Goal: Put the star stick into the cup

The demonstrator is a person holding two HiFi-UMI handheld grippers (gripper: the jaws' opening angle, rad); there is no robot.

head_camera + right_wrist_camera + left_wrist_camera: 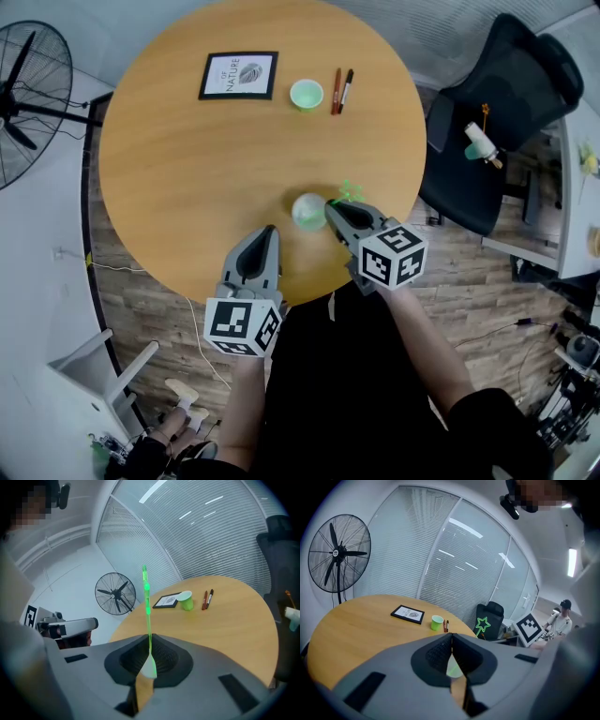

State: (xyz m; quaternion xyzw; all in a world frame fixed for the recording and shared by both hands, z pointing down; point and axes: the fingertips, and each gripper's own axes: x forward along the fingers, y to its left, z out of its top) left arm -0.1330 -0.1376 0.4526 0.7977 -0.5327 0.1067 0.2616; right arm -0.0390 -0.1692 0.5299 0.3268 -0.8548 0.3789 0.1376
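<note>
Your right hand-held gripper (pixel 149 644) clamps the thin green plastic star stick (pixel 148 606), probably light and bendy, low on its stem, star toward twelve o'clock.

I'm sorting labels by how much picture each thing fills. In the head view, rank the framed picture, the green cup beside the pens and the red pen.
1. Framed picture.
2. Green cup.
3. Red pen, longer than the cup is wide but far thinner.
All lie close together, so nearness hardly matters.
</note>
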